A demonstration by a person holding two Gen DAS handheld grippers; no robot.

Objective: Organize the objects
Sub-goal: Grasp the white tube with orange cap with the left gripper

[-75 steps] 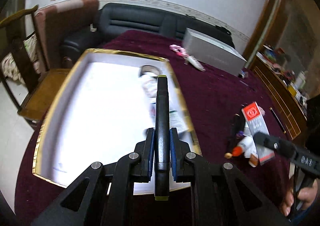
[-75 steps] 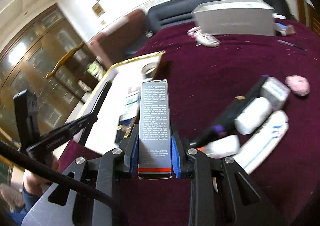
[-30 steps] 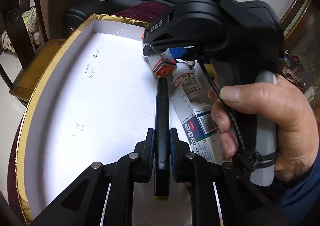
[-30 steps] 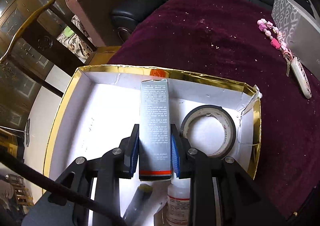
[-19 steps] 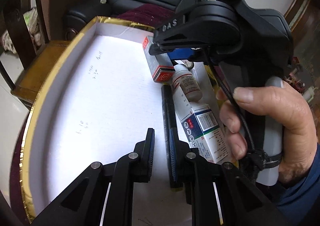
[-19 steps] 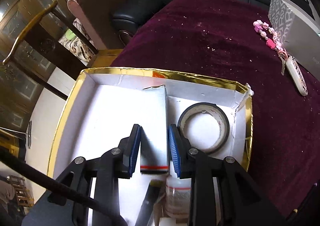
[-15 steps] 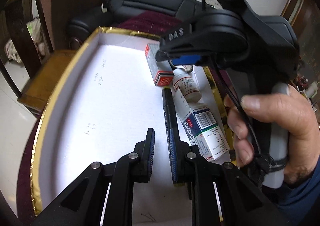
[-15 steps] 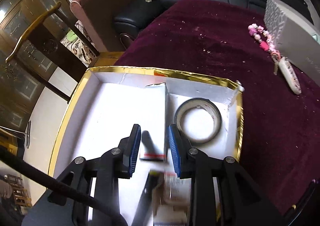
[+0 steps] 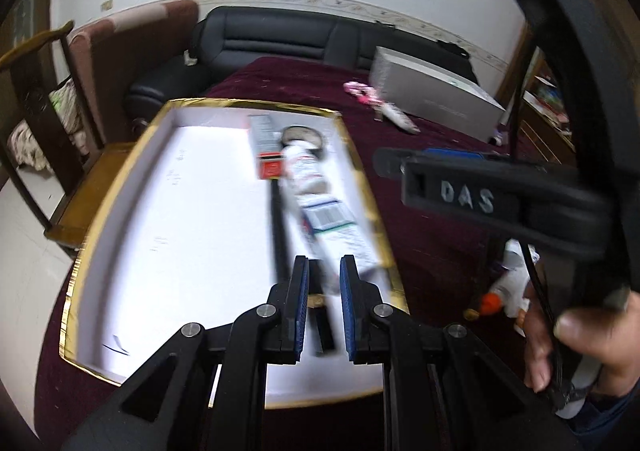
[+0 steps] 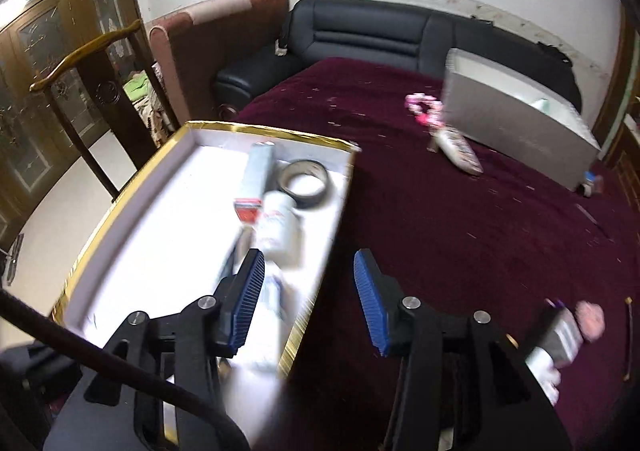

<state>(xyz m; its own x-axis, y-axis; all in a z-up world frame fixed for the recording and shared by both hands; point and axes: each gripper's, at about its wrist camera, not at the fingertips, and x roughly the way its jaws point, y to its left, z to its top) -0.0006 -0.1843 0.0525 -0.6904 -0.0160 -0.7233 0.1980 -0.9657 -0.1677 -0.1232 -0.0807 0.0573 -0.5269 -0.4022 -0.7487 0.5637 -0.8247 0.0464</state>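
Note:
A white box with a gold rim [image 9: 120, 187] [image 10: 120, 203] lies on the maroon table. Along its right side lie a grey carton with a red end [image 9: 266, 147] [image 10: 256, 175], a tape roll [image 9: 302, 135] [image 10: 306, 181], a white bottle [image 9: 302, 167] [image 10: 278, 223], a black pen [image 9: 276, 219] and a white-and-blue carton [image 9: 340, 227]. My left gripper [image 9: 324, 299] hovers over the box's near end, jaws almost together and holding nothing; the pen lies below it. My right gripper [image 10: 308, 279] hangs over the box's right rim, its jaws opening with nothing between them.
A long grey box [image 9: 432, 99] [image 10: 516, 123] stands at the back right, with a pink keychain [image 10: 424, 107] beside it. Loose small bottles [image 9: 504, 291] [image 10: 560, 335] lie on the cloth to the right. A black sofa and a wooden chair stand beyond the table.
The right gripper let go of the grey carton in the box, pulled back to the right and spread its jaws. The left gripper left the pen in the box and drew back upward.

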